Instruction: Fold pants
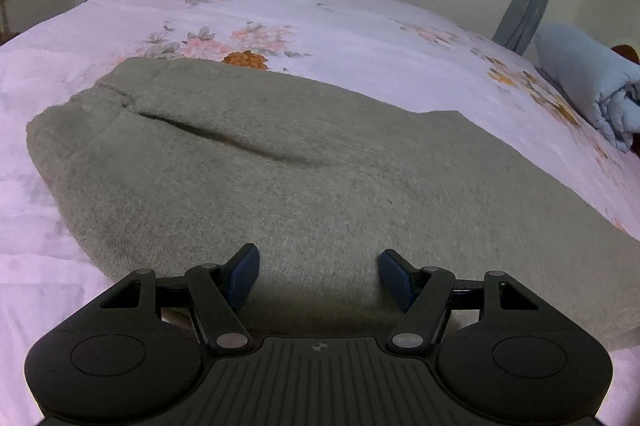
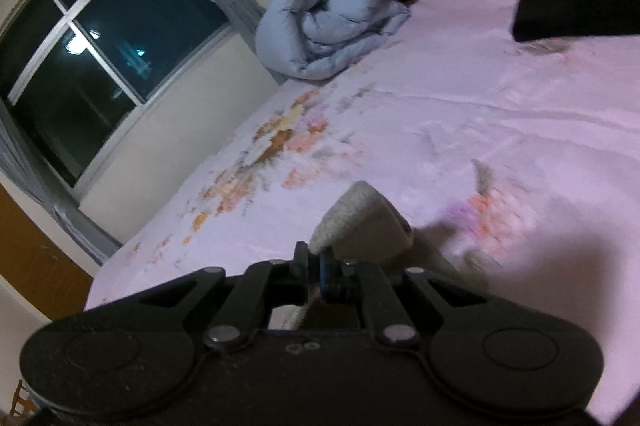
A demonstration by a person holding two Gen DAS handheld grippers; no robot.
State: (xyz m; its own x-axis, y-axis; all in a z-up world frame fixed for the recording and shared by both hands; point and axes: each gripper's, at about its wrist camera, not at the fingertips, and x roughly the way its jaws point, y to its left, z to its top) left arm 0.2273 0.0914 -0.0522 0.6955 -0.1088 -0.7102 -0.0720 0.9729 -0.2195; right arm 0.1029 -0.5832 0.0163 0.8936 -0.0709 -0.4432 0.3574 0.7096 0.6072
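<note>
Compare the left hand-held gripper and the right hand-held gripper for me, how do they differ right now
The left hand-held gripper is open, its blue-padded fingers spread wide with nothing between them; the right hand-held gripper is shut on a fold of the grey pants. The left one hangs over the pants lying flat on the floral bedsheet; the right one has its piece of fabric raised off the sheet. Both are the same black two-finger design.

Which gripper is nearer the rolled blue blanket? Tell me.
Probably right. The right gripper, shut on the pants, faces the blue blanket across bare sheet. The left gripper hovers open over the pants, blanket far off right.
</note>
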